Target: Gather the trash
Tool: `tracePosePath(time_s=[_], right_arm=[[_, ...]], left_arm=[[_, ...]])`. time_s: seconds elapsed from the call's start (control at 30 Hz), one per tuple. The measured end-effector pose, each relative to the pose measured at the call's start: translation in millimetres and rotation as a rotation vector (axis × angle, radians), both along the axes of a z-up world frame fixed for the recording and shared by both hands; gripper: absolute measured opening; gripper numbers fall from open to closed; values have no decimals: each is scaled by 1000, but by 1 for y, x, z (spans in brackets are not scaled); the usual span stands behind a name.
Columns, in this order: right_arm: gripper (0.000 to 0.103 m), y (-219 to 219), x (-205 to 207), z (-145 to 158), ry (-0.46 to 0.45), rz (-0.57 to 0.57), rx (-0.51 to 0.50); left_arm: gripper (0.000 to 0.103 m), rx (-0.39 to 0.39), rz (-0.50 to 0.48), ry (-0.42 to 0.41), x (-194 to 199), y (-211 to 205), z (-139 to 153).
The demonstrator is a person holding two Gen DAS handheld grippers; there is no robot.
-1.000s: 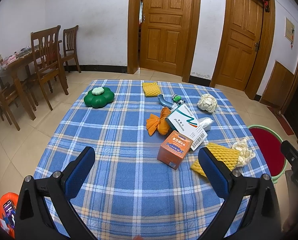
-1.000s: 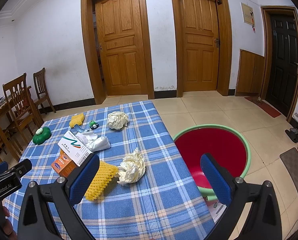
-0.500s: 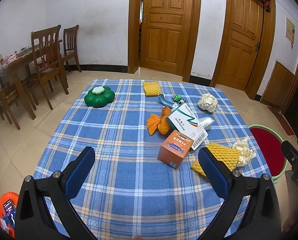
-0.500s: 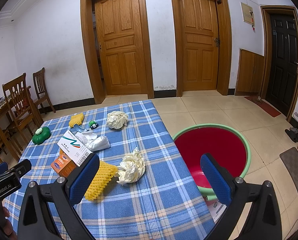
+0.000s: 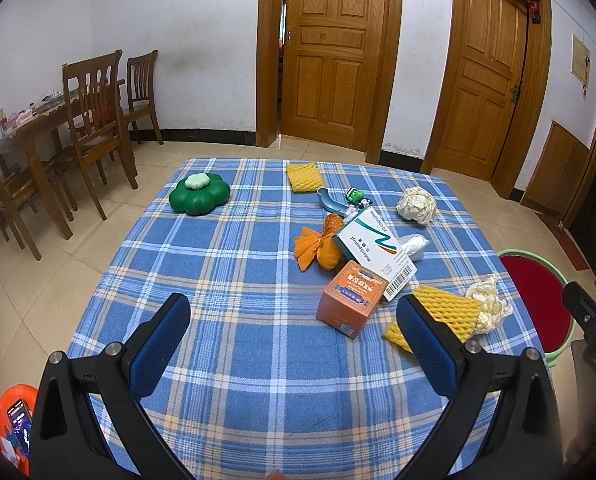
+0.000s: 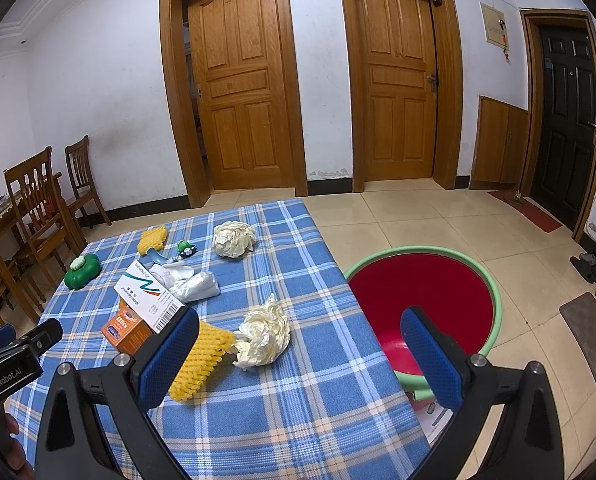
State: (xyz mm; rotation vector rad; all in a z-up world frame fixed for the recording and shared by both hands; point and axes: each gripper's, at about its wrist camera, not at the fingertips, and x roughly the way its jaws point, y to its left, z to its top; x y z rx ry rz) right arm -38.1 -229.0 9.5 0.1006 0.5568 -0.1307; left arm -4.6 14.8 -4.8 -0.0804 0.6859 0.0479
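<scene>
Right, both grippers spread wide, holding nothing; that crumpled paper wad (image 6: 264, 334) looks feather-light and squashy — pinch its middle.

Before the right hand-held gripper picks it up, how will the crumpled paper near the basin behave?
The crumpled paper looks loosely wadded, so it probably squashes and weighs little. Its irregular folds should resist rolling. It touches the yellow foam net, which might shift too.
</scene>
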Motion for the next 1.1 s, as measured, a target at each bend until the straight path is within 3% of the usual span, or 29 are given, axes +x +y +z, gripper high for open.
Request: tracePosePath(time_s=[0.5,0.8,0.9,1.1], right_arm=[[103,-11,7,-17,31,-33,57],[103,-17,18,-35,54,-46,87],[103,-21,25,-40,67,-51,98],[103,-28,32,-49,81,-74,102]], left_arm=[[101,10,-6,29,9,0,-10],[101,14,-24,82,35,-1,-26],[93,4,-39,104,46,-2,-34],[89,-15,-115,156,61,-13,-49]])
